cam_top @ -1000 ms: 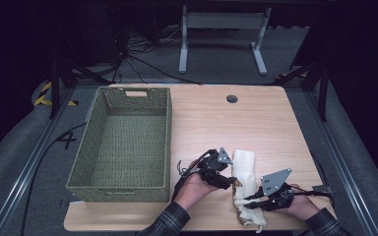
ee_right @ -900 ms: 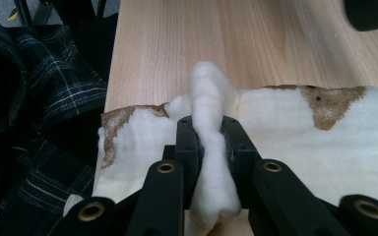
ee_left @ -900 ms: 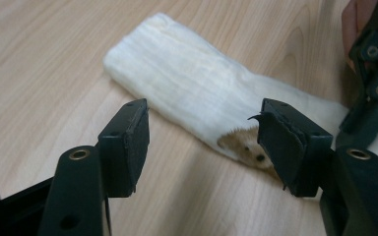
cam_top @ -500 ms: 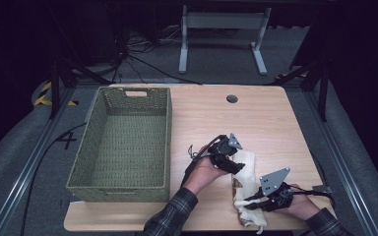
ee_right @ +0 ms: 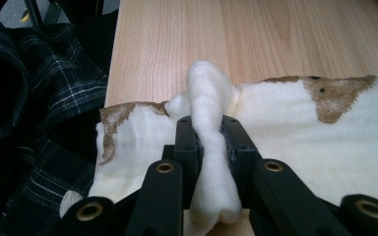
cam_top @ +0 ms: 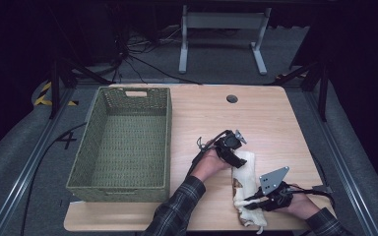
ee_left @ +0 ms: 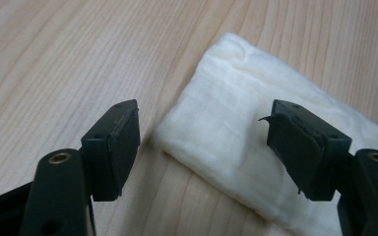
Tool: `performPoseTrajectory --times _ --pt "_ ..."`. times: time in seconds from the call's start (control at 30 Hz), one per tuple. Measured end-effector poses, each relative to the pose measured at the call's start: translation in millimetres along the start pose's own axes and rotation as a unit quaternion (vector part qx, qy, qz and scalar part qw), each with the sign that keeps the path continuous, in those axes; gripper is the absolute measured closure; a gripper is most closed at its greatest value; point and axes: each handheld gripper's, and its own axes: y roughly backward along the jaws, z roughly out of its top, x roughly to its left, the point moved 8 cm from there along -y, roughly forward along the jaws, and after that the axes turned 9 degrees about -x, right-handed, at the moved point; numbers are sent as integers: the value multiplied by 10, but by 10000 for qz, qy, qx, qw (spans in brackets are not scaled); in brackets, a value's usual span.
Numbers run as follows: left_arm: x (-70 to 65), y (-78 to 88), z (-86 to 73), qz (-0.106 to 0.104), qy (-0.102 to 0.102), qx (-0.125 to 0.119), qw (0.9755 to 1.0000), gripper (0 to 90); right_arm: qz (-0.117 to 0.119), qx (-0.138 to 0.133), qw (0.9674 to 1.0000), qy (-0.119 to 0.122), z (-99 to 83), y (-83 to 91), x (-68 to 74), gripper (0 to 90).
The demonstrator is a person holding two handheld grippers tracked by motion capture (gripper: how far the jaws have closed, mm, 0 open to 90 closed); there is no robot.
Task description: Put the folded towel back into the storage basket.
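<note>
A cream cloth with brown patches lies folded on the wooden table near its front right. My right gripper is shut on a raised fold of the cloth at its near end. My left gripper hovers at the far end of the cloth. Its jaws have just been opening and stand wide apart, with the cloth's folded corner below and between them, and neither of the pads touches it.
A green woven basket stands empty on the left half of the table. A round cable hole sits near the far edge. A plaid sleeve crosses the front edge. Bare wood lies between basket and cloth.
My left gripper has moved right and away from me, from the cloth's left side to its far end, and its jaws have opened wider. The right gripper has kept still.
</note>
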Motion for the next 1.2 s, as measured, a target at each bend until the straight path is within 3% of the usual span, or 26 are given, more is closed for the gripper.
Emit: performPoseTrajectory --times 0.23,0.43,0.6,0.67,0.8,1.0,1.07,1.2 --pt "-14 -18 -28 23 -133 79 9999 282 7 -4 10000 -13 -3 -3 -3 798" --pt "-45 0 -33 -22 -170 64 9998 389 23 -3 10000 -22 -4 -4 -7 798" --pt "-114 22 -25 -162 -244 126 9995 556 17 -10 10000 -15 -4 -5 -7 798" --pt "-133 24 -28 -229 -221 116 9994 654 33 -14 10000 -17 -5 -4 -9 798" --pt "-161 26 -32 -356 -172 80 9992 749 45 -23 10000 -32 -6 -1 -8 797" --pt "-163 57 -27 -396 -32 11 9992 788 70 -56 9999 -125 1 7 -16 799" --pt "-146 109 -2 -485 94 -106 9987 789 63 -83 9998 -145 9 14 -23 798" --pt "-126 216 46 -437 136 -241 9987 789 29 -139 9997 -182 37 43 -33 798"
